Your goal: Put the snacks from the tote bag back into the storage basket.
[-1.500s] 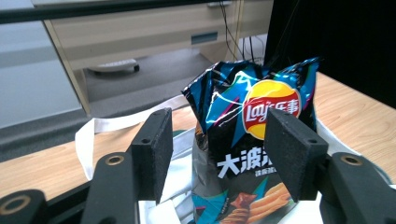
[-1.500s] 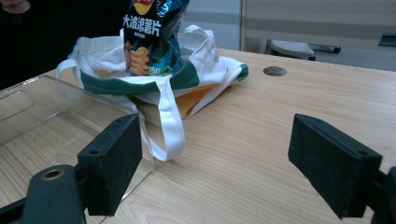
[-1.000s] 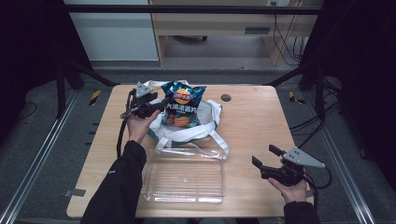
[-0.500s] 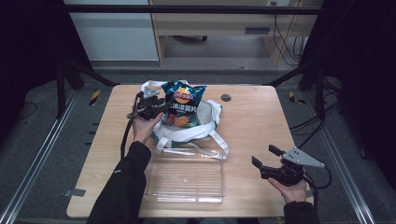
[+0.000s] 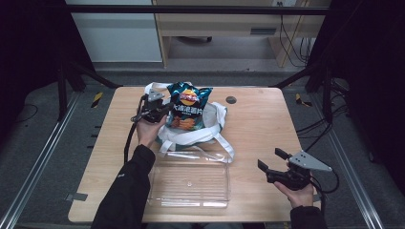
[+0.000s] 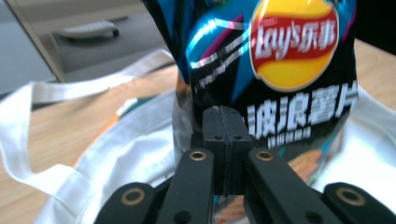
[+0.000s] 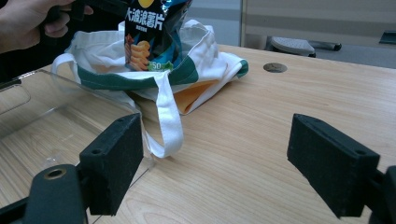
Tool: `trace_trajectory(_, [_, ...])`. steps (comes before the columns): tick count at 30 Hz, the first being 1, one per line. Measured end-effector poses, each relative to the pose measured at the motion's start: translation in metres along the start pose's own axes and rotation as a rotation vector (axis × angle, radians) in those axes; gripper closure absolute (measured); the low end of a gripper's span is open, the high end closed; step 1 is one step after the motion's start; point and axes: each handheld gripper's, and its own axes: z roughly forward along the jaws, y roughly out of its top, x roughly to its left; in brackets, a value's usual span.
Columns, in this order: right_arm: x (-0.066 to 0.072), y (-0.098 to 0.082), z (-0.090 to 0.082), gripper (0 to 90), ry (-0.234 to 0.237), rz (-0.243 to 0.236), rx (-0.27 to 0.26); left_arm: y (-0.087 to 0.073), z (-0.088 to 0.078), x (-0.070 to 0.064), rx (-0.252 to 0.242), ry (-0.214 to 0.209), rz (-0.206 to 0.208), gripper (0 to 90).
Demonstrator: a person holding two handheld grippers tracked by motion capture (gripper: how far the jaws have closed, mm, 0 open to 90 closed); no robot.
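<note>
**Left jaws clamped on the chip bag's edge**

Your left gripper (image 5: 160, 110) has just been closing, and its jaws now pinch the side edge of the chip bag (image 5: 187, 107), which stands upright in the white tote bag (image 5: 210, 128) at the table's (image 5: 258, 124) far middle. Nearer you lies the clear plastic tray (image 5: 191, 183). Your right gripper (image 5: 271, 160) hovers at the near right, jaws spread wide, grasping nothing.
</note>
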Motion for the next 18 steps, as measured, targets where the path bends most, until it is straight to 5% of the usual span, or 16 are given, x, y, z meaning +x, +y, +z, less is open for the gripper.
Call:
trace_trajectory(1, [0.0,0.0,0.0,18.7,0.0,-0.002,-0.001,0.003,-0.004,0.002,-0.044,0.014,-0.013,73.0])
trace_trajectory(4, [-0.001,0.0,0.0,18.7,0.001,0.0,-0.001,0.007,-0.006,0.003,-0.068,0.042,-0.002,63.6])
trace_trajectory(5, [-0.001,0.0,0.0,18.8,0.001,-0.001,0.0,0.009,-0.005,0.005,-0.057,0.046,-0.002,51.7])
trace_trajectory(7, [0.0,0.0,0.0,19.1,0.0,-0.002,0.001,0.011,-0.001,0.007,-0.029,0.04,0.002,46.2])
trace_trajectory(15, [-0.002,0.0,0.0,20.0,-0.002,0.0,0.0,0.005,0.022,0.004,0.005,-0.01,0.013,42.7])
trace_trajectory(18, [-0.002,0.0,0.0,20.4,0.0,-0.002,0.001,0.002,0.028,0.004,0.025,-0.02,-0.015,53.0])
